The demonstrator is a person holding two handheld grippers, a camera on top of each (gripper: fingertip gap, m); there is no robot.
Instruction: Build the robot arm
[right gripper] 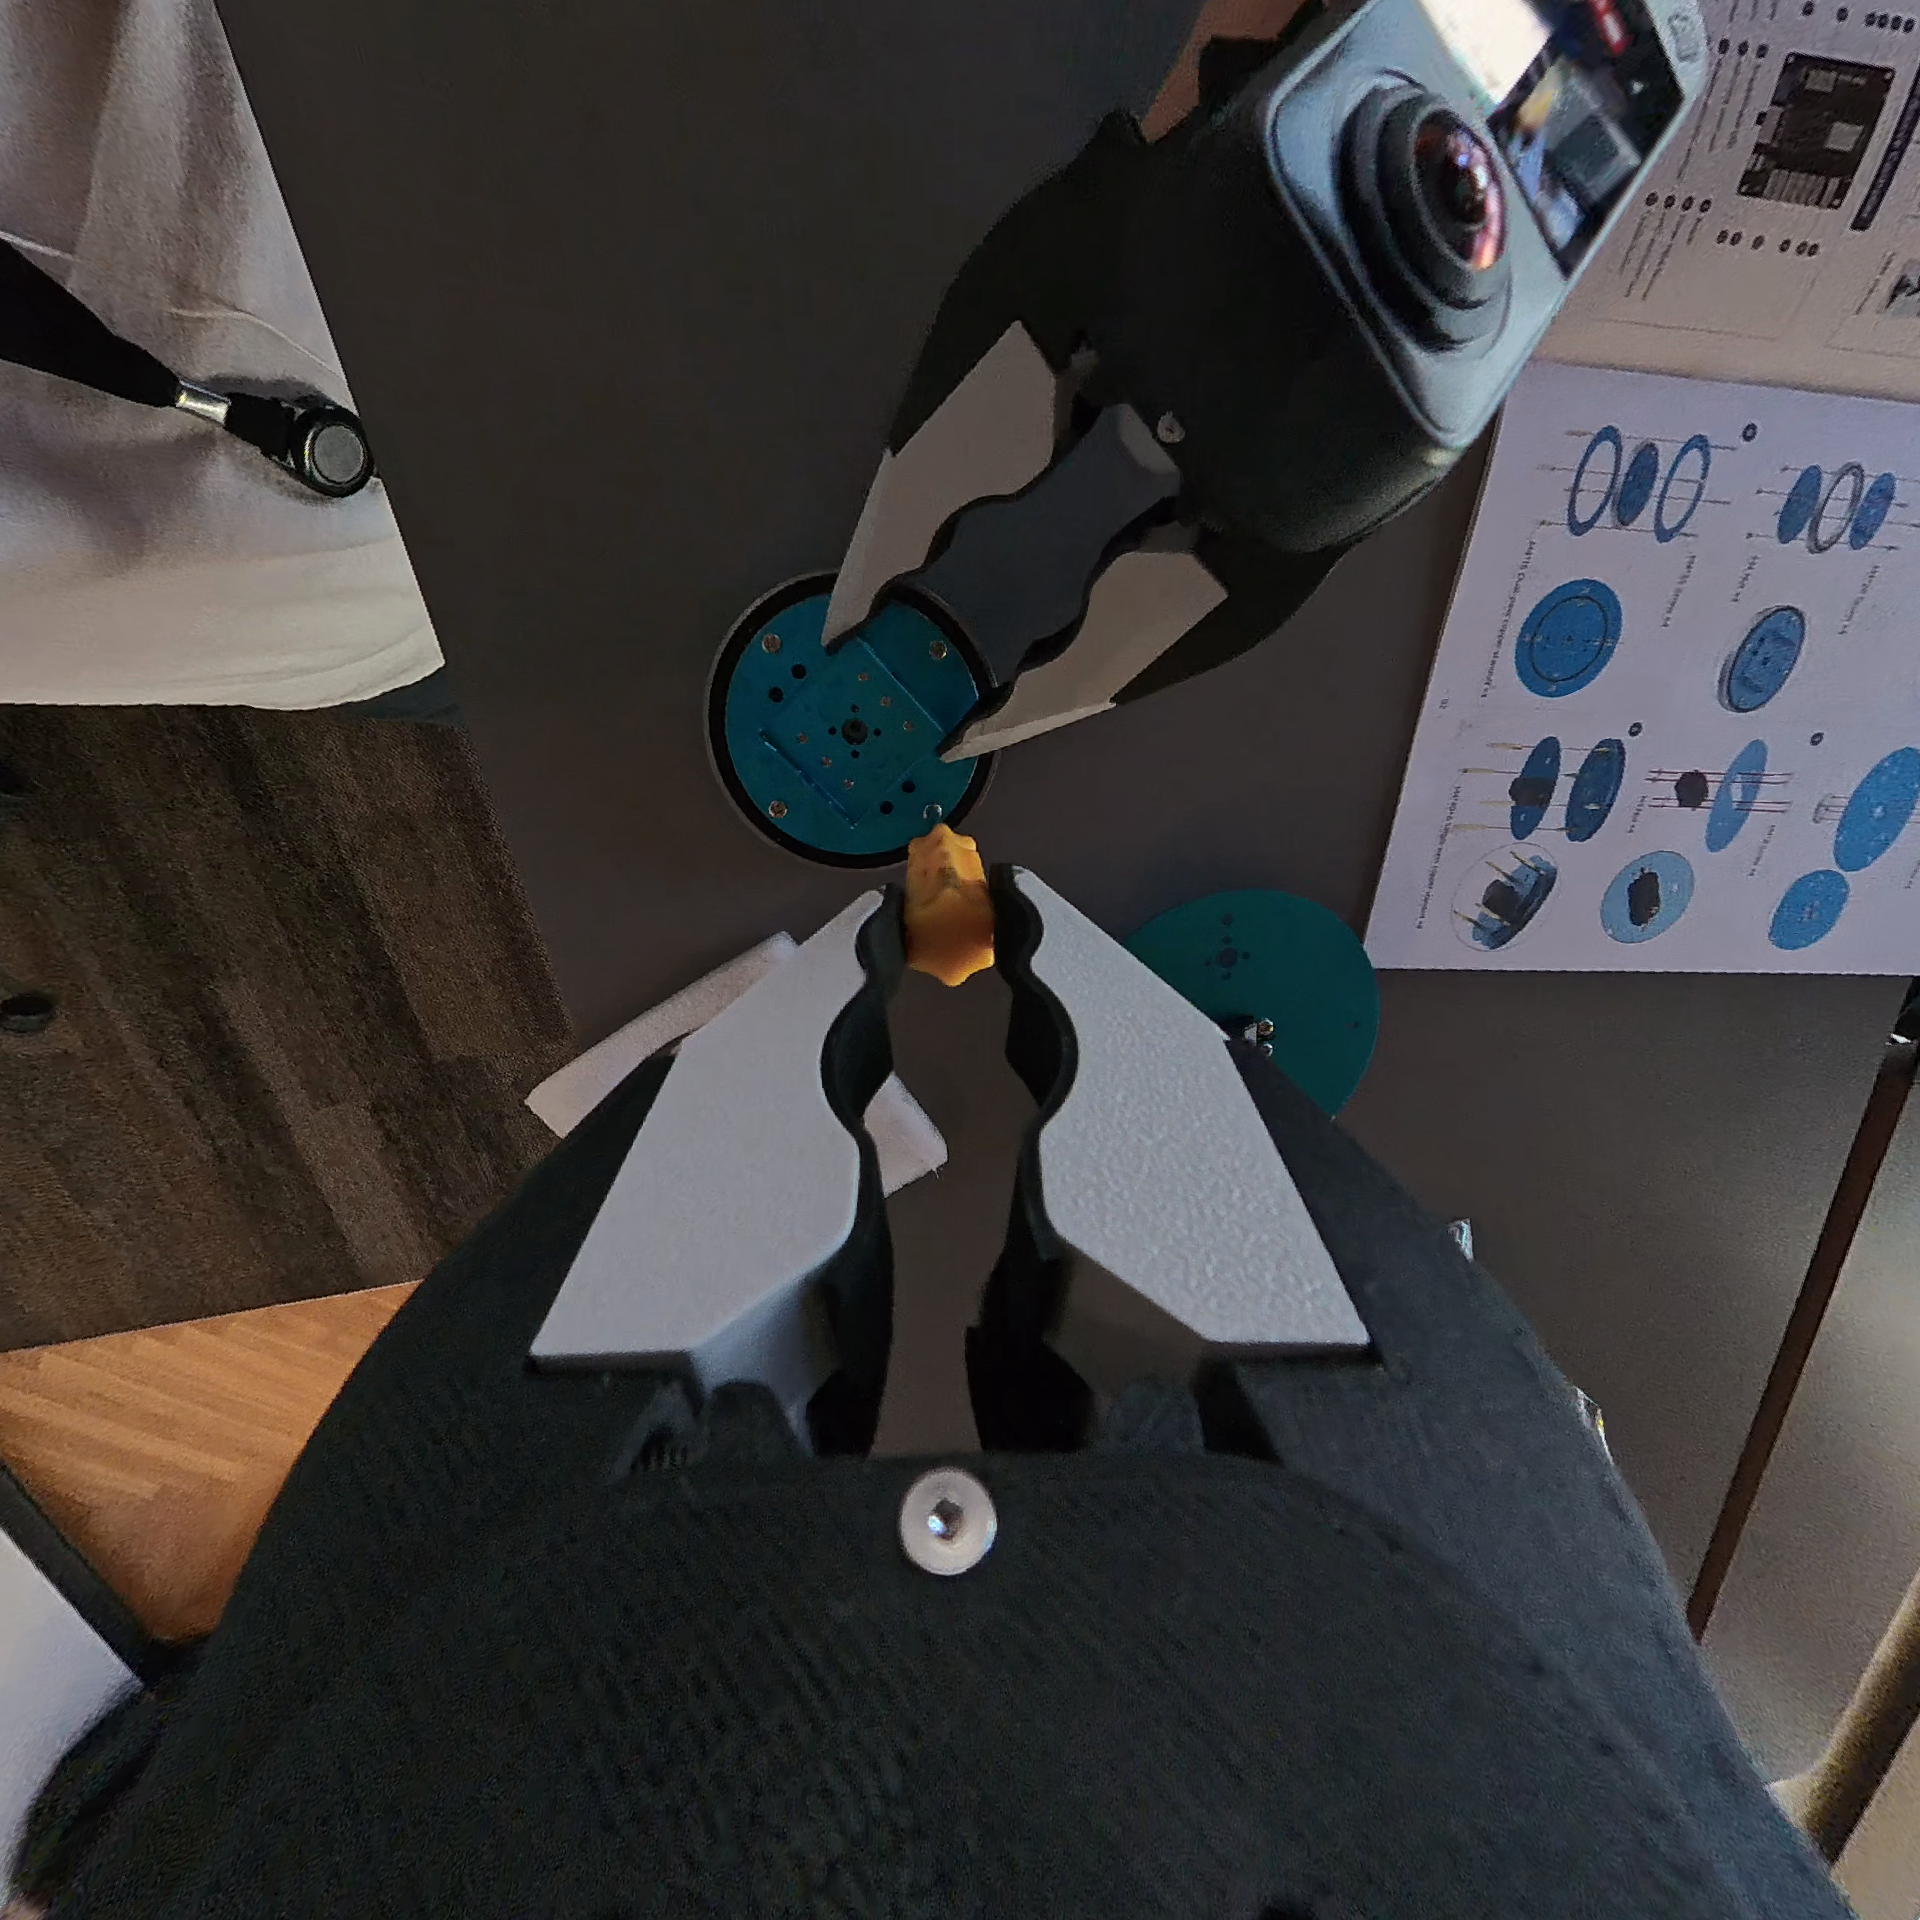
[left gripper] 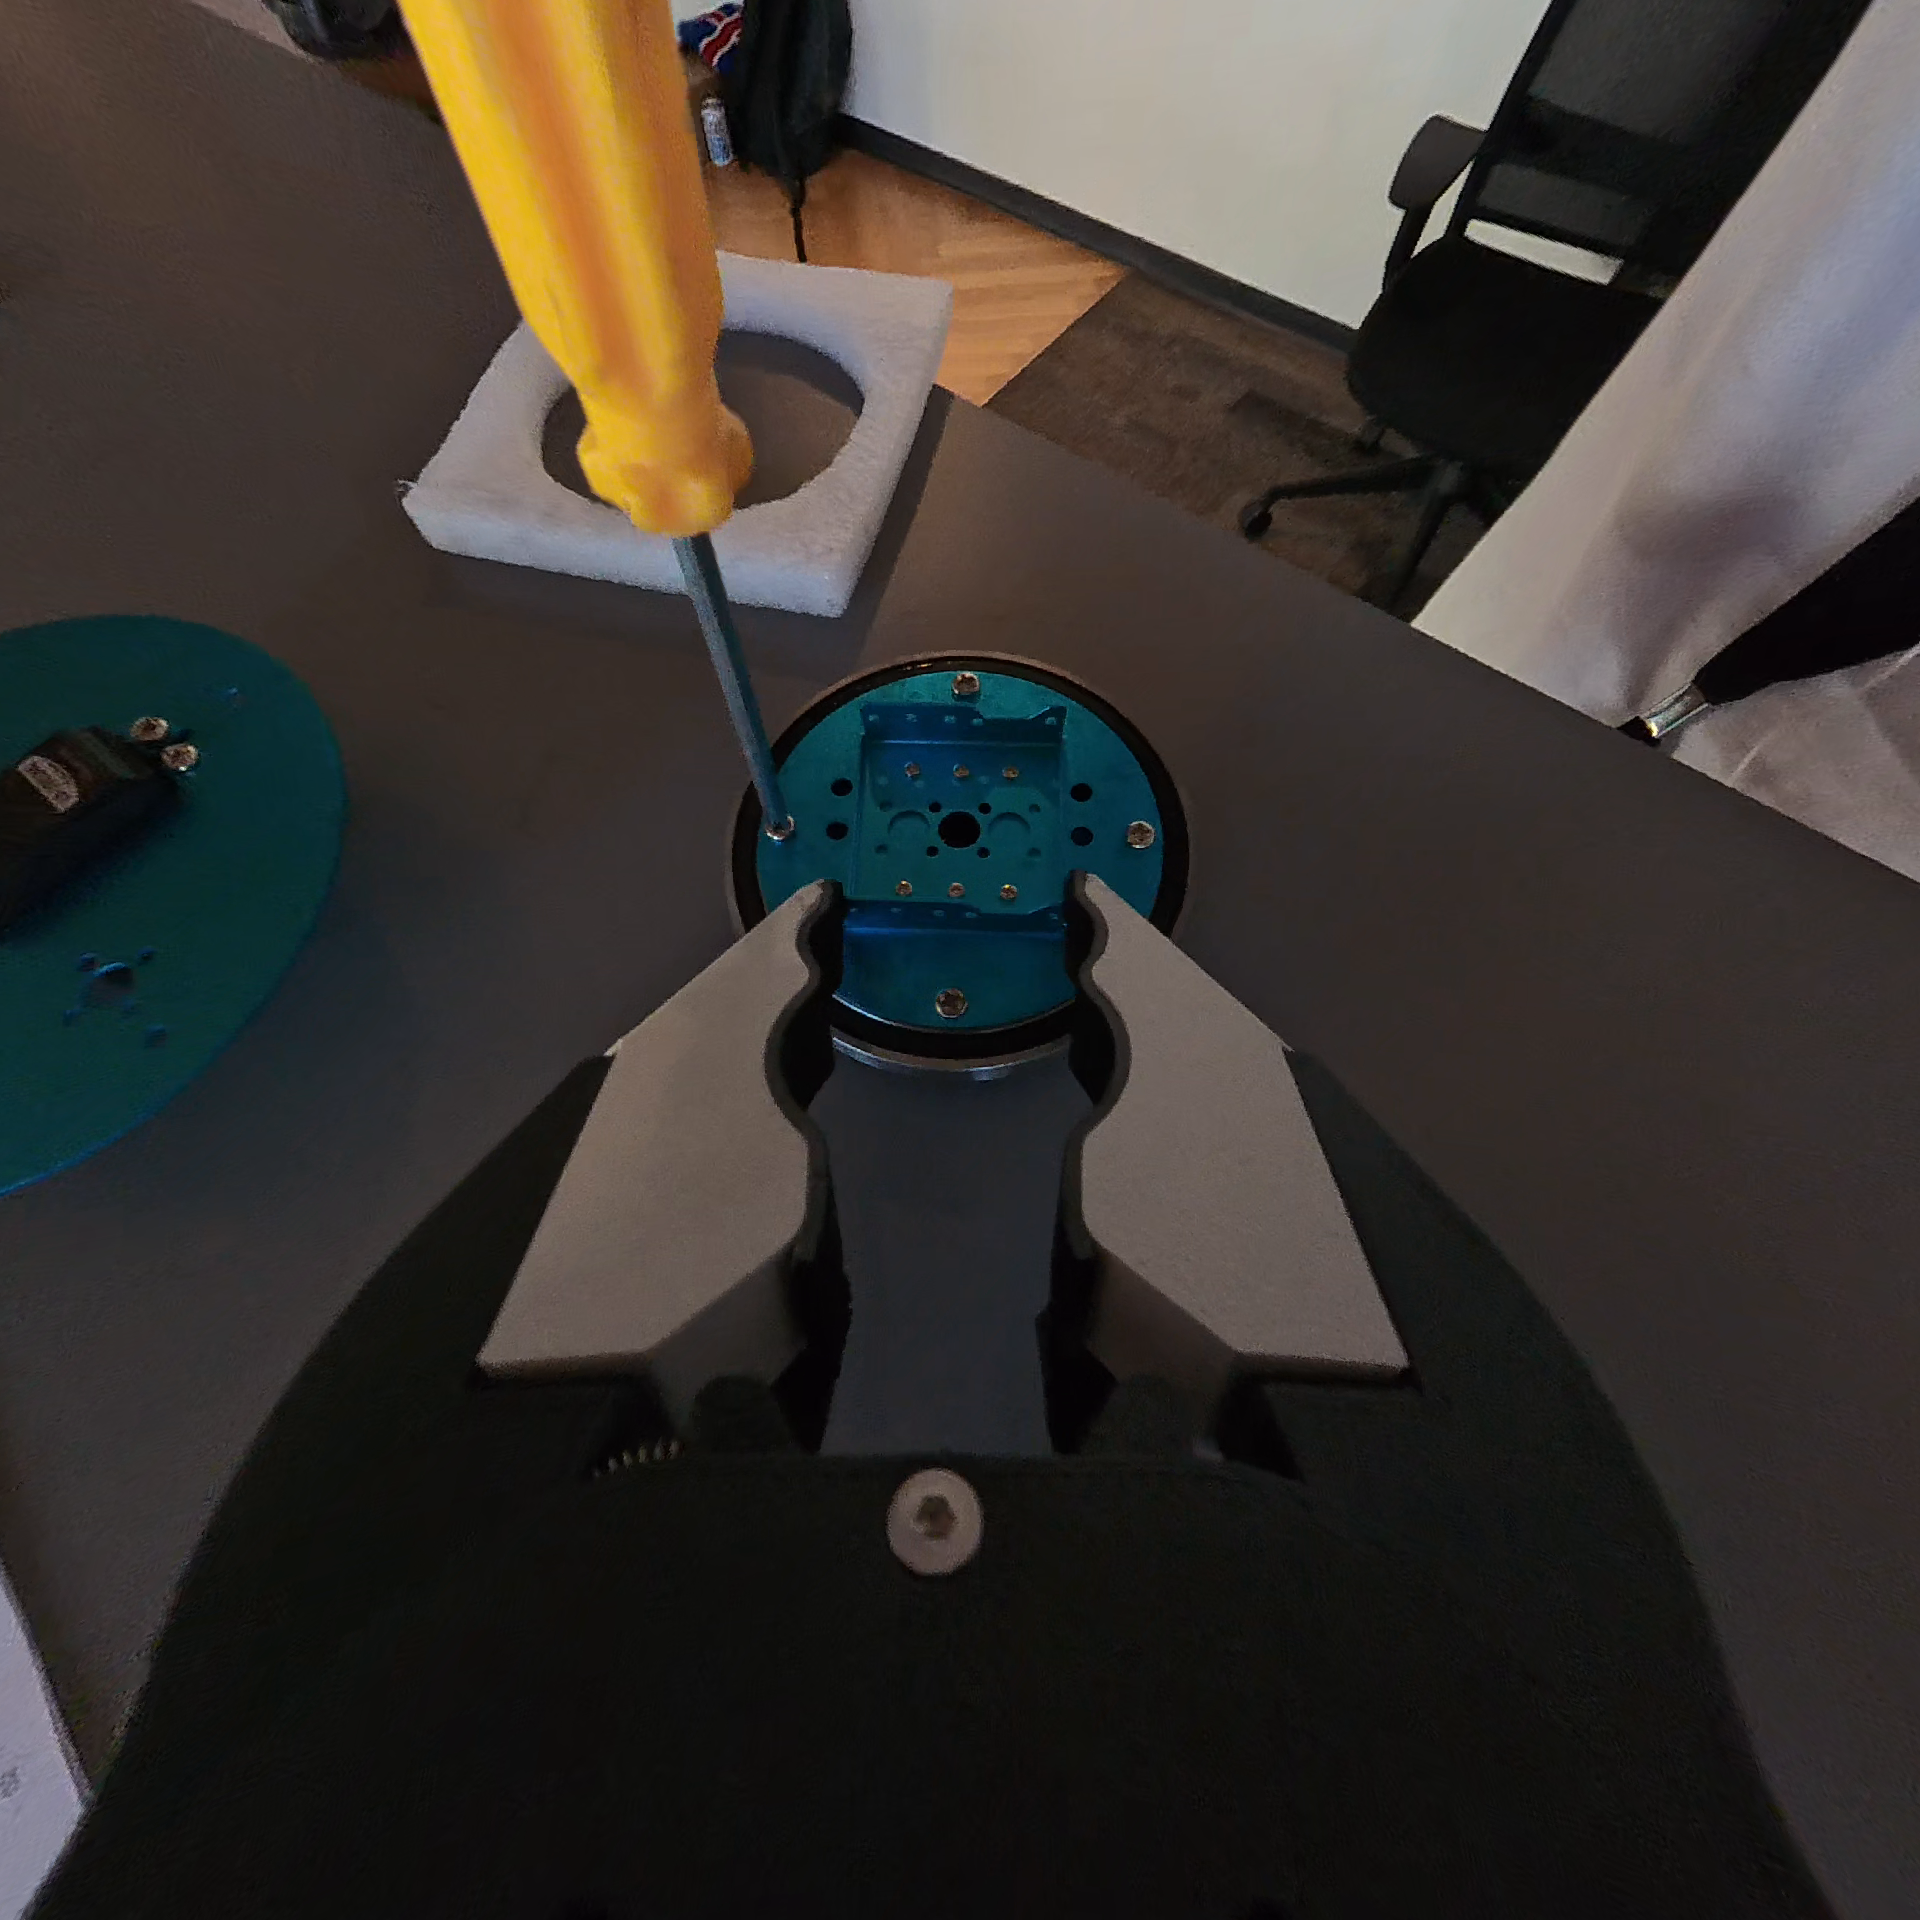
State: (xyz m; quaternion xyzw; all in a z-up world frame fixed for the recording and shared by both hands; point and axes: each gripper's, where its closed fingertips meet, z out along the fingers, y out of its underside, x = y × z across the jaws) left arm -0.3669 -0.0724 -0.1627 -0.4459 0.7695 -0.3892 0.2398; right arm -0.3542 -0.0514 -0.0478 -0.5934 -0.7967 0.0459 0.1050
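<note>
Your left gripper (left gripper: 954, 891) grips the square bracket on the blue round plate (left gripper: 1127, 774) at table centre, fingers partly spread; your right gripper (right gripper: 940, 883) is clamped on a yellow-handled screwdriver (left gripper: 613, 312) whose tip sits on the plate's nine o'clock screw (left gripper: 779, 828). No brand shows. A printed diagram sheet (right gripper: 1683, 665), lettering too small to read, lies at three o'clock, white foam (left gripper: 831, 499) at eleven o'clock and a teal disc (left gripper: 156, 883) at nine.
</note>
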